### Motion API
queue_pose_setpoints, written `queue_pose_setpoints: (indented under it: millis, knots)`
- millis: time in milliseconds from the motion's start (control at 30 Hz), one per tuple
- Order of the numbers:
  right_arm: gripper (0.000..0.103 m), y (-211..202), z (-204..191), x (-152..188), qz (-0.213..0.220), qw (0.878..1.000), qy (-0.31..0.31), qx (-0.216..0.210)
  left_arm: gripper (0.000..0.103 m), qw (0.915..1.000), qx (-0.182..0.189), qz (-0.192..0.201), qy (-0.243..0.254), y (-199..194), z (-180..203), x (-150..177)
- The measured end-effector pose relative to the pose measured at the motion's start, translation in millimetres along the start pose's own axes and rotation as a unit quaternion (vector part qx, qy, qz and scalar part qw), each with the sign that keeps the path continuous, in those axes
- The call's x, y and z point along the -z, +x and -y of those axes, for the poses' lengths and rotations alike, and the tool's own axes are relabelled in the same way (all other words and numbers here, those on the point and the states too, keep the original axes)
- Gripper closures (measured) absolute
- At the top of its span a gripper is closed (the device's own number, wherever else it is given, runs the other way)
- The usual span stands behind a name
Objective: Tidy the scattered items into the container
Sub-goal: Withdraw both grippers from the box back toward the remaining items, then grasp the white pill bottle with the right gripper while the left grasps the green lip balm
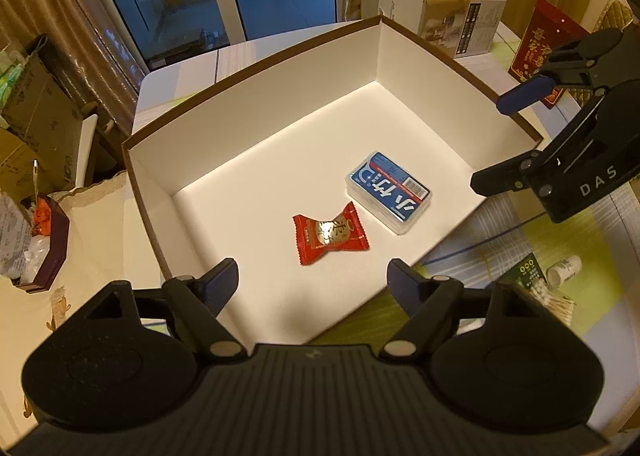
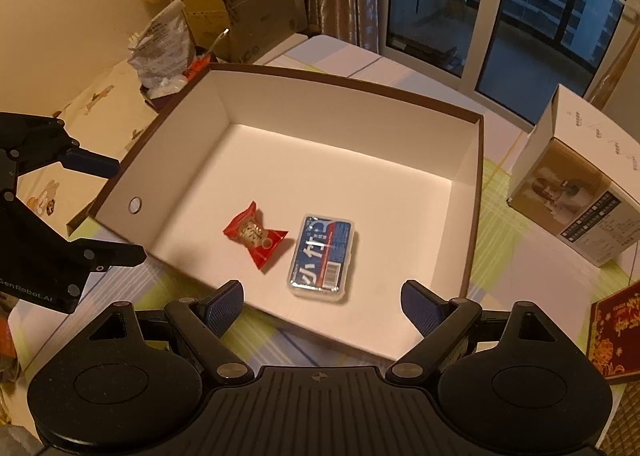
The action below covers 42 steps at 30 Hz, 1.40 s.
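White-lined box (image 1: 420, 55) holds red candy wrapper (image 1: 330, 234) and blue plastic case (image 1: 389, 191), side by side on its floor. Left gripper (image 1: 312, 282) and right gripper (image 2: 322, 302) both spread wide, empty, above the near rim.

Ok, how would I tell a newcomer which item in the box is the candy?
Find the big open box with white walls on the table. Two items lie on its floor, close together but apart. The candy is the red one with twisted wrapper ends, beside a flat blue clear-lidded case.
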State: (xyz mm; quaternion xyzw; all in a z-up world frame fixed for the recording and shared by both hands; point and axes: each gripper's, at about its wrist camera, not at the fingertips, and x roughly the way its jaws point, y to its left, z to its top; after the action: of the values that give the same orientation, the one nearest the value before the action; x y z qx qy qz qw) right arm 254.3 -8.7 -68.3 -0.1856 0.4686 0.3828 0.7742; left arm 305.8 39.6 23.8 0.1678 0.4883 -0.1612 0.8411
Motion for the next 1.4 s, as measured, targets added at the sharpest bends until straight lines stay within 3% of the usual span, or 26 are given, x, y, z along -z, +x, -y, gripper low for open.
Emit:
queue_pose_setpoints:
  millis: [333,700,1100,1400]
  knots:
    - [0.012,-34,1,38,0.018,1.0,0.001,-0.013,0.021,0.9998,-0.009,0.015,-0.009,-27,18,25]
    - [0.012,-43,10,93,0.025,0.999,0.004,-0.022,0.017,0.9992,-0.015,0.008,-0.036,-35,26,78]
    - [0.012,-43,10,152,0.026,0.993,-0.099,-0.058,0.017,0.9982,-0.022,0.019,-0.052,-35,41,127]
    - [0.012,-23,18,188,-0.017,0.987,-0.15,-0.061,0.017,0.997,-0.021,0.014,-0.073,-32,48,151]
